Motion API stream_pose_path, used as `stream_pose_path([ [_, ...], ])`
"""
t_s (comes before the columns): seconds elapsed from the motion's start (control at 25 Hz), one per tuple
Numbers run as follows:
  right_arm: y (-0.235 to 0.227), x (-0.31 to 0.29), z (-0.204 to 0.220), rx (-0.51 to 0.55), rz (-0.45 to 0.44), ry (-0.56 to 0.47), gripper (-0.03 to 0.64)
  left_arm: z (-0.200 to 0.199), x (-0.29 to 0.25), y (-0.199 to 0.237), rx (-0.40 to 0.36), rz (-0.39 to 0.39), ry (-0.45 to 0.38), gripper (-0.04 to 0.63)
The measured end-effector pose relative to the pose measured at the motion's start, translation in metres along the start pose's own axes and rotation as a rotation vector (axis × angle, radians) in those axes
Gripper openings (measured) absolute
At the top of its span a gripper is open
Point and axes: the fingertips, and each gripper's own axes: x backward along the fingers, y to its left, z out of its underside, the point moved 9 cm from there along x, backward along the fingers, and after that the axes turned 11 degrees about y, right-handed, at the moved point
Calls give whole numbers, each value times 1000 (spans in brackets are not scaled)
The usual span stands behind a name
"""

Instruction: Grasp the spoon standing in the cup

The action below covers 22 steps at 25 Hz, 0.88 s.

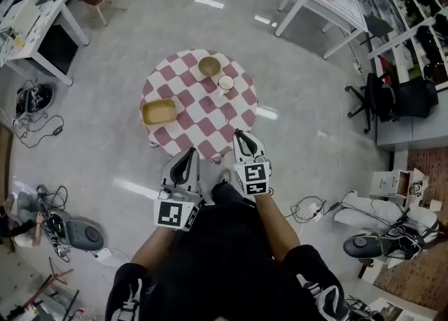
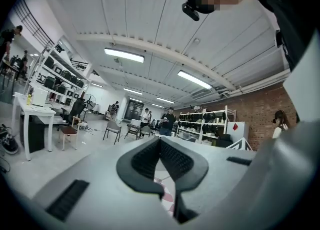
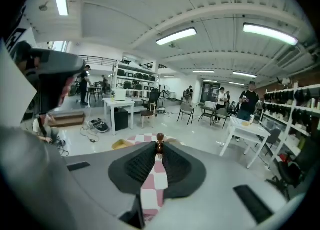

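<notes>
A white cup (image 1: pixel 225 84) stands on the far right part of a round table with a red-and-white checked cloth (image 1: pixel 203 113). In it stands a spoon, whose brown handle top (image 3: pixel 160 137) shows far beyond my right gripper's tips, in line with the narrow gap. My right gripper (image 1: pixel 239 134) hovers at the table's near edge, well short of the cup, slightly open and holding nothing. My left gripper (image 1: pixel 192 152) is beside it, lower left, at the table's near rim. Its tips meet with nothing between them (image 2: pixel 160 140).
An olive bowl (image 1: pixel 209 66) sits just behind and left of the cup. A yellow tray (image 1: pixel 159 111) lies on the table's left side. White desks, chairs and floor cables stand around the room, and people stand far off.
</notes>
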Motion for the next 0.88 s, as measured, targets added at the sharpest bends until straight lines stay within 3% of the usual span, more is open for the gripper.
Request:
stream_pose_path([
  [0.4, 2, 73, 14, -174, -27, -100, 60, 13, 10, -40, -41, 25, 28, 9],
  [0.88, -13, 141, 36, -205, -95, -168, 60, 18, 17, -103, -65, -37, 7, 9],
])
